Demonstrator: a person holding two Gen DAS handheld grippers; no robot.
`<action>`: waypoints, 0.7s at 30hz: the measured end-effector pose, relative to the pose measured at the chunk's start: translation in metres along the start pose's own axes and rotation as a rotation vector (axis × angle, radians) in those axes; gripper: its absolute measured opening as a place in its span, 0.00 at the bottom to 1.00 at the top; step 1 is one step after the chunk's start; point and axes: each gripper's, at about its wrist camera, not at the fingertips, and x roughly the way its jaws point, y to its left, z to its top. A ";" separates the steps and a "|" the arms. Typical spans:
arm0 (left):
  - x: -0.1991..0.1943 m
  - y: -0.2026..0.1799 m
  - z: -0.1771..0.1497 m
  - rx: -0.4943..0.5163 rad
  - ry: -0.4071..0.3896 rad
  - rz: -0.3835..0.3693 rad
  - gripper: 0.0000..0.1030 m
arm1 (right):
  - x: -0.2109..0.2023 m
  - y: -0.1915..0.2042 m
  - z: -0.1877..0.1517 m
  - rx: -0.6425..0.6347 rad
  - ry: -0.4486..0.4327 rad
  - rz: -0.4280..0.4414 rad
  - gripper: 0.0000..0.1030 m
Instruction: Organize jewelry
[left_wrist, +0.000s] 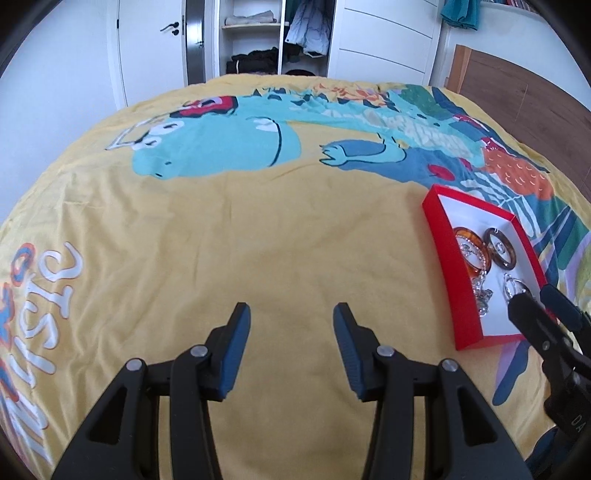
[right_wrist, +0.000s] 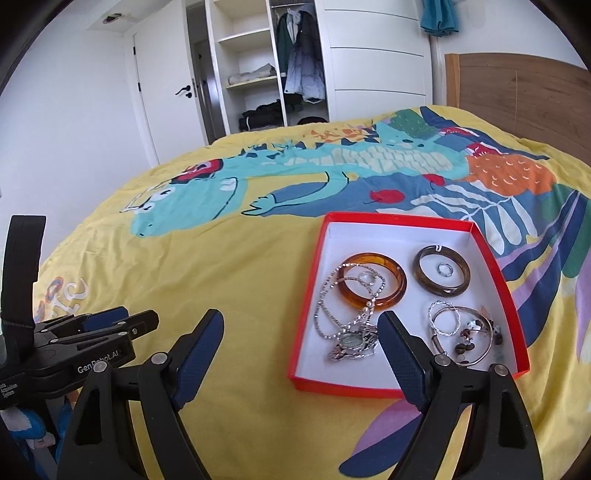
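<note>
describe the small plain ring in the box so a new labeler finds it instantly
On the yellow bedspread sits an open red box with a white floor. In its far right corner lies a dark smoky bangle; the small silver ring lies inside that bangle's hoop. It is the smallest piece, plain and tangled with nothing.

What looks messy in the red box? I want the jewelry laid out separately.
In the red box, the silver chain necklace drapes over the amber bangle, and the near-right bracelets lie tangled. Only the dark bangle sits neatly.
</note>
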 end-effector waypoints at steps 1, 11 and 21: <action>-0.006 0.001 0.000 -0.001 -0.006 0.002 0.43 | -0.005 0.002 0.000 0.003 -0.002 0.005 0.82; -0.105 0.013 -0.011 -0.009 -0.116 0.041 0.43 | -0.060 0.031 -0.011 0.007 0.034 0.004 0.85; -0.189 0.032 -0.042 -0.017 -0.132 0.040 0.43 | -0.129 0.060 -0.024 -0.022 0.023 0.002 0.93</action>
